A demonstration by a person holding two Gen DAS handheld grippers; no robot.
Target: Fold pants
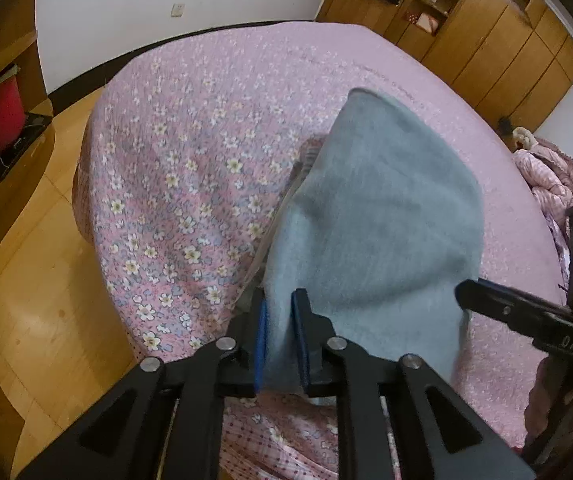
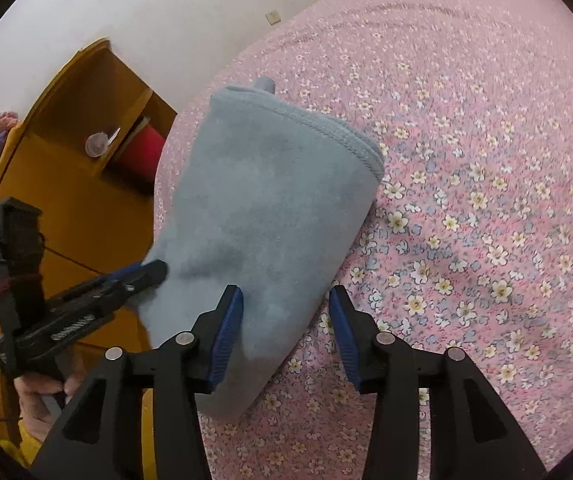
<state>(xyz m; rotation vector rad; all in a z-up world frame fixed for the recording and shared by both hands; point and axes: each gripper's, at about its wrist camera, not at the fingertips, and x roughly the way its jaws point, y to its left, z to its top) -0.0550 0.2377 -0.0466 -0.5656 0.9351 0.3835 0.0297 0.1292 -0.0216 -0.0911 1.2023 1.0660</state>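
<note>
While my left gripper (image 1: 279, 336) clamps the grey-blue fleece pants (image 1: 370, 216), my right gripper (image 2: 286, 332) hangs open beside them; only its view shows the stitched hem (image 2: 326, 128).

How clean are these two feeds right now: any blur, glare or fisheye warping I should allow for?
Left wrist view: strong fisheye bending at the wardrobe and floor edges; the pants look soft, the left gripper sharp. Right wrist view: the pants' hem stitching is crisp, the bedspread slightly smeared far off; dark vignette at the corners. No harsh glare in either.
</note>
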